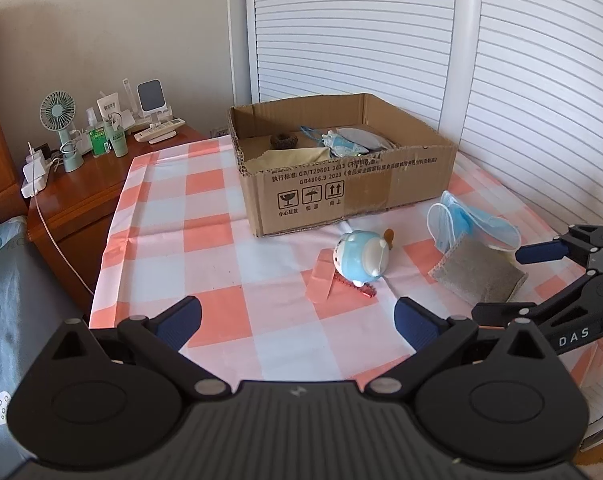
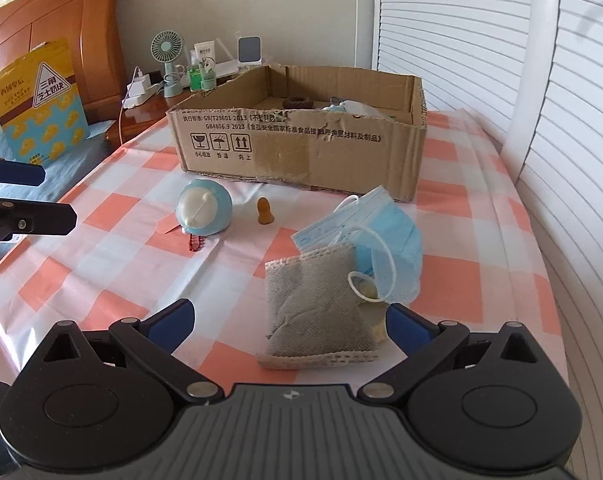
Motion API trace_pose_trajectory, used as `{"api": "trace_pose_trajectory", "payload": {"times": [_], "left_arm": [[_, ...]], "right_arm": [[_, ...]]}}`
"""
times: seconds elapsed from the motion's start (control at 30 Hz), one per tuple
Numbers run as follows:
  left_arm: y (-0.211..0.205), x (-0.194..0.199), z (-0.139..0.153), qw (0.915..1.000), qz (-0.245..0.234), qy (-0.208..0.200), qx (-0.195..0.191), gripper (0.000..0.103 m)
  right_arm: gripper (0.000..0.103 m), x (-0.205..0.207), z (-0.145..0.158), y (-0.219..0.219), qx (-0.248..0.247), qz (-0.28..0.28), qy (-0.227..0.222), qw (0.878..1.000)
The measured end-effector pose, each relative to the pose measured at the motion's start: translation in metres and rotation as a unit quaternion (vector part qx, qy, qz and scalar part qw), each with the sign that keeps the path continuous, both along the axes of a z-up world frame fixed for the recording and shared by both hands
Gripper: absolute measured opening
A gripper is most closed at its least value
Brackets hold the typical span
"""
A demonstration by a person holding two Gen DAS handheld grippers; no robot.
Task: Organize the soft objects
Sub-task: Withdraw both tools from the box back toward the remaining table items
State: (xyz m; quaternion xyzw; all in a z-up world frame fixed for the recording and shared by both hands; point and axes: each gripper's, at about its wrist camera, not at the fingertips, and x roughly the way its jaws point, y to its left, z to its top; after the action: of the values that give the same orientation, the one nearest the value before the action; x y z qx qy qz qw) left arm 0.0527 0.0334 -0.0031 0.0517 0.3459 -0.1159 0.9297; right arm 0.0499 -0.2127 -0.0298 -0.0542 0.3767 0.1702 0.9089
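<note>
The cardboard box (image 2: pixel 301 148) fills the upper centre of the right wrist view, already holding a few items. Below it, lower centre, the grey mesh pouch (image 2: pixel 315 312) lies between the spread, empty fingers of the right gripper (image 2: pixel 287 322), long axis pointing away, blue face masks (image 2: pixel 375 240) overlapping its far edge. The left gripper (image 1: pixel 297 322), likewise spread and empty, sits farther off, facing the blue plush toy (image 1: pixel 359 256).

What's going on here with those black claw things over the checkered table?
A person is tidying soft items into the cardboard box with two handheld grippers. Both the left gripper and the right gripper are open and hold nothing. A blue plush toy, a grey mesh pouch and blue face masks lie outside the box.
</note>
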Motion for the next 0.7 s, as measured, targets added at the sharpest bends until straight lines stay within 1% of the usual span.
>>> {"api": "trace_pose_trajectory", "payload": {"times": [0.27,0.43,0.5,0.6,0.7], "left_arm": [[0.005,0.001,-0.004,1.0000,0.008,0.006,-0.002,0.102],[0.007,0.002,-0.005,0.9999,0.010,0.008,-0.006,0.102],[0.007,0.003,-0.006,0.9999,0.009,0.009,-0.006,0.102],[0.007,0.003,-0.007,0.9999,0.009,0.011,-0.006,0.102],[0.006,0.004,-0.008,0.9998,0.009,0.014,-0.006,0.102]], "right_arm": [[0.103,0.012,-0.007,0.021,0.006,0.022,0.007,1.000],[0.103,0.010,-0.009,0.038,0.004,0.057,0.013,0.998],[0.103,0.008,-0.009,0.043,0.010,0.076,0.019,0.997],[0.103,0.008,-0.014,0.050,0.015,0.091,0.033,0.995],[0.103,0.008,-0.017,0.057,0.003,0.095,0.026,0.995]]}}
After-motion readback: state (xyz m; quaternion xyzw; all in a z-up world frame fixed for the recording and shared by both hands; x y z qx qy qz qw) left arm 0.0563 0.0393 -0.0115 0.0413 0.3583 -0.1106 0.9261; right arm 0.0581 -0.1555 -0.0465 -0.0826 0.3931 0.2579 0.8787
